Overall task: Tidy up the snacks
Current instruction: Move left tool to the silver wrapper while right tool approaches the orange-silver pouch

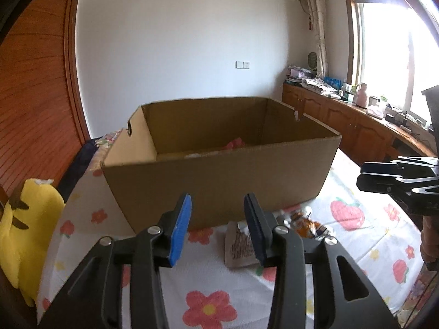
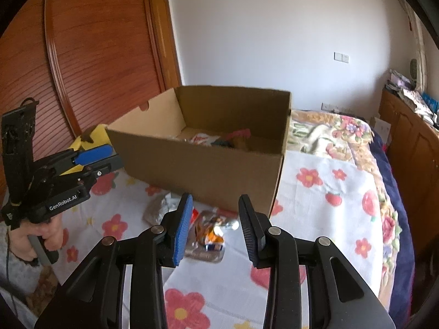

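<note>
Open cardboard box [image 2: 208, 164] on floral bed sheet [image 2: 323, 192], a few snacks inside, brown pouch [image 1: 241, 246] & orange snack packet [image 2: 210, 233] just in front of box's near wall, left gripper [image 1: 216, 230] & right gripper [image 2: 214, 229] jaws partly open, empty, bare sheet right of box.

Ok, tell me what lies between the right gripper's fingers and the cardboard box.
Two snack packets on the floral sheet: an orange-printed clear packet just ahead of the right gripper, and a grey-brown pouch to its left, both short of the cardboard box. The right wrist view shows it.
</note>
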Available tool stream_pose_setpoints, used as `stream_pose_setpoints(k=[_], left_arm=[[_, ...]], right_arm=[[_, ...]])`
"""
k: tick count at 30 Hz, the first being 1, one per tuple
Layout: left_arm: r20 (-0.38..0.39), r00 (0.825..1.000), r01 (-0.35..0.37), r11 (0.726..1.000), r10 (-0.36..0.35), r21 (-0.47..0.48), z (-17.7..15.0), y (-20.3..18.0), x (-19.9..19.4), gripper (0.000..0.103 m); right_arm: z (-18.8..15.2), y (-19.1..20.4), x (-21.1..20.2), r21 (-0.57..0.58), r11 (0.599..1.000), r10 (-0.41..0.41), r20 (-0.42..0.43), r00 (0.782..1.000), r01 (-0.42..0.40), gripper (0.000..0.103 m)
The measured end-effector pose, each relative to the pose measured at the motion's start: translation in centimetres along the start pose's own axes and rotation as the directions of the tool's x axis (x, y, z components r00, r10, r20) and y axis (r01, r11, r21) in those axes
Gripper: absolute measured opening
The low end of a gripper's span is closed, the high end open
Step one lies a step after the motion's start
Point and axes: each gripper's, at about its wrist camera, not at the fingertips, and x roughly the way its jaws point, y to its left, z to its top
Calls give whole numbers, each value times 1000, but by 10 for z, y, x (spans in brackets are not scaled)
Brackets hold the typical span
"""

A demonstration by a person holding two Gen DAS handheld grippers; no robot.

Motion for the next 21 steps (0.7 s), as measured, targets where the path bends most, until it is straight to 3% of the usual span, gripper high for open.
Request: stream_pose_setpoints(k=[6,13,21], left_arm=[[-27,1000,2,1000,-3,-29,-15,3,10,42],[-55,998,-31,1000,30,-7,-23,-1,14,48],[-70,997,-15,1000,14,-1,-33,-3,13,54]], right_arm=[[-18,5,12,8,1000,-5,-38,999,5,38],[-30,6,34,21,999,-39,-87,995,41,62],[-33,12,64,7,998,-60,-159,985,61,76]])
